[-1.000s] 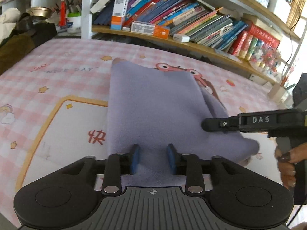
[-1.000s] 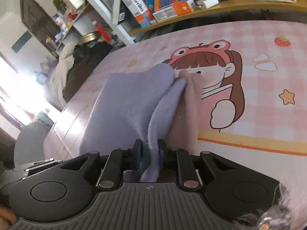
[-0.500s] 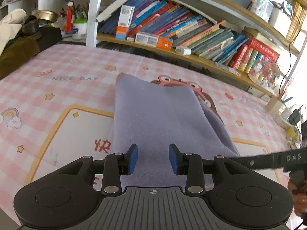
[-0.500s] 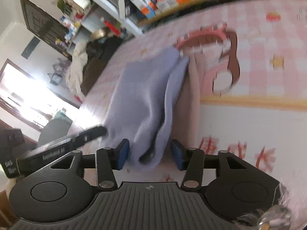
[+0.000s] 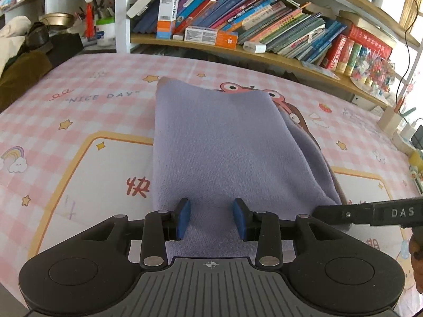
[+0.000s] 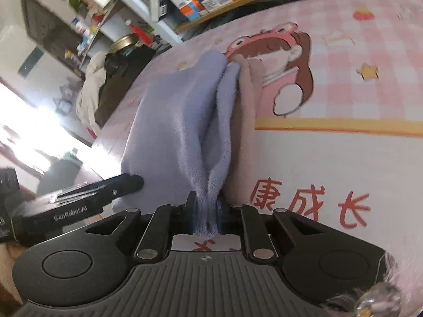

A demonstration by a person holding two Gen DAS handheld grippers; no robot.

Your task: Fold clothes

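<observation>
Two grippers: right gripper [image 6: 207, 212] closing on lavender garment [image 5: 227, 142] (bunched edge); left gripper [image 5: 211, 218] narrowly apart.

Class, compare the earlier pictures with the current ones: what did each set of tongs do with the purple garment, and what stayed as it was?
The right tongs let go of the purple garment half a second ago, with jaws wide apart, and are now closing on a bunched fold at its near edge, pads pressing the cloth. The left tongs stayed open over the near edge, gripping nothing. The garment remains folded flat on the pink checked cover.
</observation>
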